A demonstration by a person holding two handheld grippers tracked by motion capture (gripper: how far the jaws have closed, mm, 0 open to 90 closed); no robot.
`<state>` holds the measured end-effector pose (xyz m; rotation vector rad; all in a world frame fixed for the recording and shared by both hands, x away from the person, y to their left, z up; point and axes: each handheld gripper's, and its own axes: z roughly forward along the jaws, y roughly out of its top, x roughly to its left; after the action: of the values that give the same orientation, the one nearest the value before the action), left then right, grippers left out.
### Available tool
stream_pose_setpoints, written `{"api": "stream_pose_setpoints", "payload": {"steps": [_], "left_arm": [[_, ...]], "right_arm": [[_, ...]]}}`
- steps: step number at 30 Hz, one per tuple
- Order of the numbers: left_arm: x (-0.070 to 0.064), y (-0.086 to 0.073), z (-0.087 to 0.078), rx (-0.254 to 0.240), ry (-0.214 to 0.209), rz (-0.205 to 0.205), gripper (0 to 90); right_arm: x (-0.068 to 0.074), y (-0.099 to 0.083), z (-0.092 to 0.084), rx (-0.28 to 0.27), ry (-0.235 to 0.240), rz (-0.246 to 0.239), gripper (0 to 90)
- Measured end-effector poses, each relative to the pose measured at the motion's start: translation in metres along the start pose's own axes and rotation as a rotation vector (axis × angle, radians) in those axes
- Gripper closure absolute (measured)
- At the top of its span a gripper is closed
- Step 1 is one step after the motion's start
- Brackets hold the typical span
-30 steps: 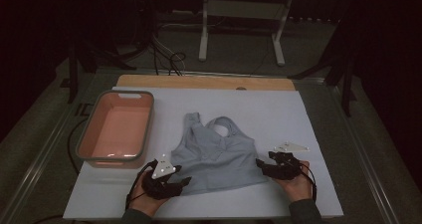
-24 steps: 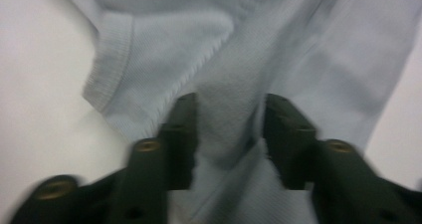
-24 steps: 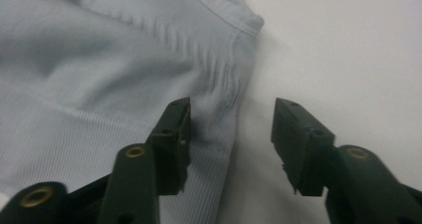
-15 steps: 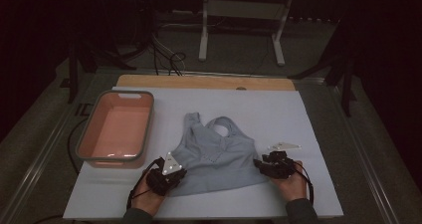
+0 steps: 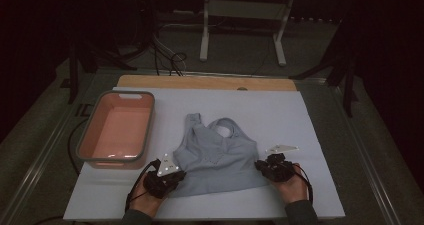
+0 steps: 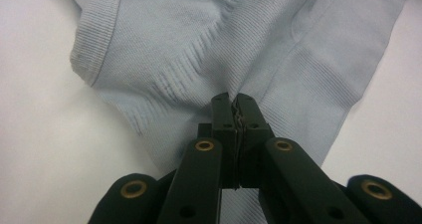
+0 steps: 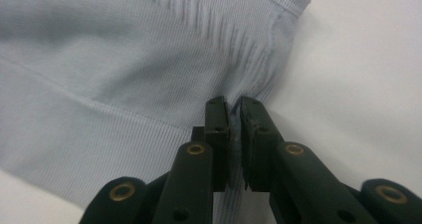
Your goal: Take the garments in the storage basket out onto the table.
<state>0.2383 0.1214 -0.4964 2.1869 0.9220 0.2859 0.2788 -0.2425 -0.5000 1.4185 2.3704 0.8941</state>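
Note:
A pale blue ribbed sports top [image 5: 215, 157] lies flat on the white table cover [image 5: 310, 115], straps toward the far side. My left gripper [image 5: 172, 174] pinches its lower left corner, and the left gripper view shows the fabric [image 6: 209, 50] puckered between the shut jaws [image 6: 234, 98]. At the lower right corner my right gripper [image 5: 261, 166] grips the hem. In the right gripper view its jaws [image 7: 234, 102] have just been closing and press on a fold of the cloth [image 7: 124, 69]. A hand holds each gripper at the near edge.
A pink tub with a grey rim [image 5: 85, 147] stands left of the top, close to my left gripper. A wooden strip [image 5: 200, 81] runs along the far edge of the cover. Beyond it are a white stand [image 5: 242, 15] and cables on the floor.
Both grippers have closed onto the top's lower corners. The left one has turned in toward the cloth, and the fabric at each corner has bunched a little. The hands hardly shifted.

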Motion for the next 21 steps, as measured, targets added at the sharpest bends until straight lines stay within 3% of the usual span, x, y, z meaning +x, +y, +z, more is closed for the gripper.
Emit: {"api": "stream_pose_setpoints", "payload": {"steps": [7, 14, 15, 17, 21], "left_arm": [[-0.007, -0.001, -0.004, -0.006, -0.038, 0.008, 89.8], [-0.017, -0.002, -0.013, -0.018, -0.074, 0.025, 88.9], [-0.016, -0.002, -0.014, -0.036, -0.073, 0.027, 84.5], [-0.013, 0.001, -0.016, -0.072, -0.080, 0.020, 73.8], [-0.005, 0.006, -0.017, -0.132, -0.051, -0.028, 53.7]], "right_arm": [[0.001, -0.016, -0.029, -0.012, 0.021, -0.005, 83.5], [0.007, -0.029, -0.041, 0.000, 0.025, -0.031, 82.6], [0.008, -0.029, -0.042, -0.001, 0.032, -0.036, 80.5], [0.009, -0.027, -0.043, -0.023, 0.023, -0.039, 68.3], [0.004, -0.012, -0.045, -0.110, 0.001, -0.036, 52.3]]}}
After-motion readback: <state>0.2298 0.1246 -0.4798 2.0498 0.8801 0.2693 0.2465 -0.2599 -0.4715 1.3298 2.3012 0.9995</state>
